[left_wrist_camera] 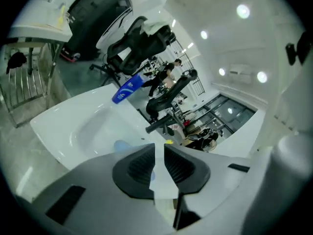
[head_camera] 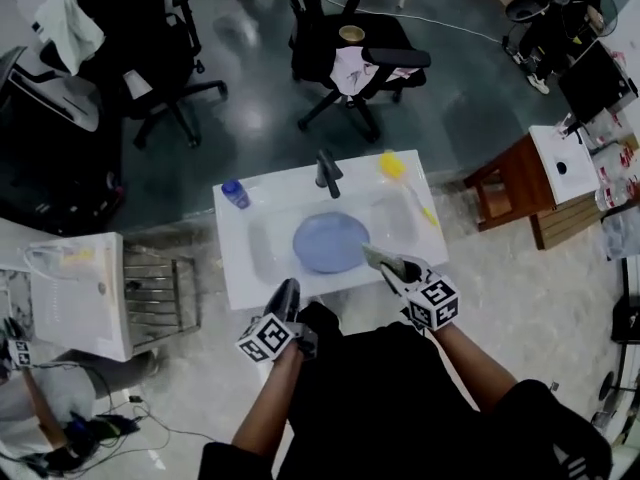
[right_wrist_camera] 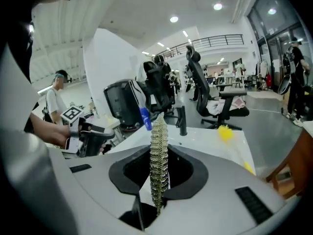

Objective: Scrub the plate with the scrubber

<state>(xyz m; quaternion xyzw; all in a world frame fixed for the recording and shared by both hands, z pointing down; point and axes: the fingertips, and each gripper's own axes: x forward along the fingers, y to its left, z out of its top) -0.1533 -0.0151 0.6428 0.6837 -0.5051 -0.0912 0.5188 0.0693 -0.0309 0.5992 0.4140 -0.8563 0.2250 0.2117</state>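
The blue plate (head_camera: 331, 242) lies flat in the basin of the white sink (head_camera: 240, 268), below the faucet (head_camera: 327, 173). The right gripper (head_camera: 402, 271) is clamped on the mesh scrubber (right_wrist_camera: 158, 131) and holds it at the plate's right edge. The left gripper (left_wrist_camera: 159, 153) has only a narrow gap and holds nothing. It looks like scrubbing is about to start; next the scrubber should press onto the plate and rub.

My left gripper (left_wrist_camera: 159, 149) fills the bottom centre of the frame, its jaws slightly apart and empty.

Through the narrow gap I see only the white sink (left_wrist_camera: 58, 131), which runs across the middle left. A sliver of the blue plate (left_wrist_camera: 122, 145) shows just left of the jaws. A blue bottle (left_wrist_camera: 128, 88) lies on the far rim, a black faucet (left_wrist_camera: 162, 122) stands right of centre, and a metal rack (left_wrist_camera: 22, 84) sits at the left edge.
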